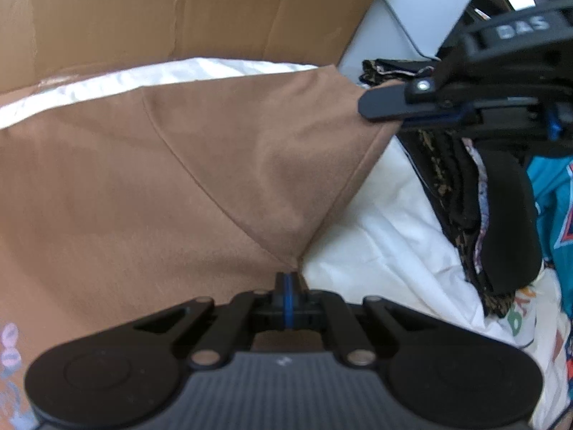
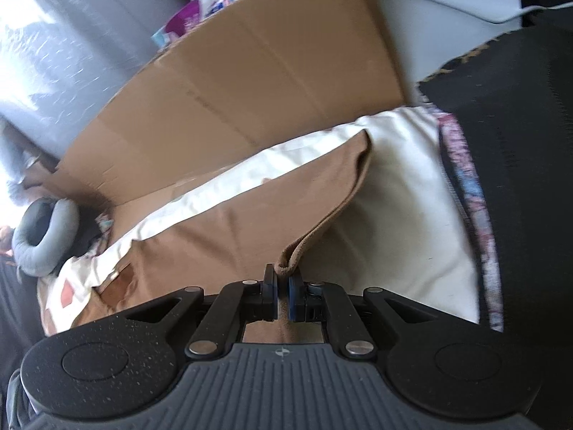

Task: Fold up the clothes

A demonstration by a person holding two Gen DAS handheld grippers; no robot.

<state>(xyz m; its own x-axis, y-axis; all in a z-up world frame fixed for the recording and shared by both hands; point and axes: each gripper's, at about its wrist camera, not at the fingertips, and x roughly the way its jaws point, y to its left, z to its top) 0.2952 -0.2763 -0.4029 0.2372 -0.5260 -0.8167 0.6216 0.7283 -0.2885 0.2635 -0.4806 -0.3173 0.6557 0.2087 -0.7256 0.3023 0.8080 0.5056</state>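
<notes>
- I hold the brown garment (image 1: 150,179) by two points, its cloth stretched between my tools above the white sheet (image 1: 386,251).
- My left gripper (image 1: 286,279) is clenched on a corner of the brown cloth right at its tips; the fabric fans away ahead of it and to its left.
- My right gripper (image 2: 283,279) is clamped on a doubled hem of the same garment, the folded edge poking up between the pads; in the left wrist view that tool appears up and to the right of my left one, its finger pressed on the far corner.
- Ahead of both tools, beyond the garment, stands a cardboard box (image 2: 250,82); to the right of my right gripper lies a dark pile of clothes (image 2: 519,143).
- The step in hand, as I judge it, is carrying the held edge over to make a fold.
- To do it well, I should keep both grips tight and the edge taut between them, move the two hands together at one height, and lay the edge square on the cloth beneath.
- The risk I see is that the left grip is only on the very tip of the corner and could slip; uneven pull would skew the crease.
</notes>
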